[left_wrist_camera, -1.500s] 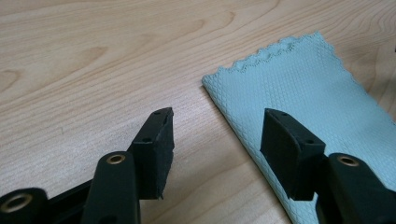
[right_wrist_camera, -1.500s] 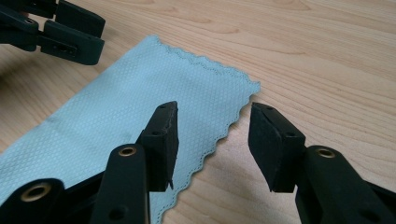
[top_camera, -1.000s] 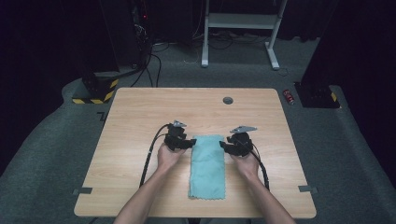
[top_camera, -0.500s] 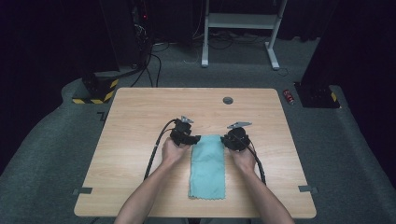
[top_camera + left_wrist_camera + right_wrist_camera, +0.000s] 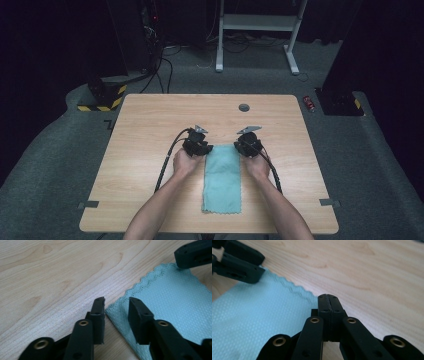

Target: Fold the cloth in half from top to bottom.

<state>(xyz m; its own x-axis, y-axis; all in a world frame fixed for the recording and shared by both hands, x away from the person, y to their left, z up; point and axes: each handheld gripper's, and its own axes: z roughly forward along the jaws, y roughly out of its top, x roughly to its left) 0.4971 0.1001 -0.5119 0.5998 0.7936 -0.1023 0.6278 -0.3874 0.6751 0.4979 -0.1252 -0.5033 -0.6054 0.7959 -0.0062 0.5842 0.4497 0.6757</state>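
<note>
While my left gripper [image 5: 116, 308] has been closing with jaws apart astride the teal cloth's [image 5: 222, 177] near corner, my right gripper [image 5: 328, 300] has just clamped together on the opposite corner on the bench [image 5: 150, 130].

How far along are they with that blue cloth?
Early on. The cloth already lies flat as a long strip on the table. In hand: both grippers are at its far corners. The right gripper has just closed, jaws shut at its corner; whether cloth is pinched is unclear. The left gripper has been closing, its corner between jaws not yet pressing. Left to do: finish gripping, then probably lift or fold.
</note>
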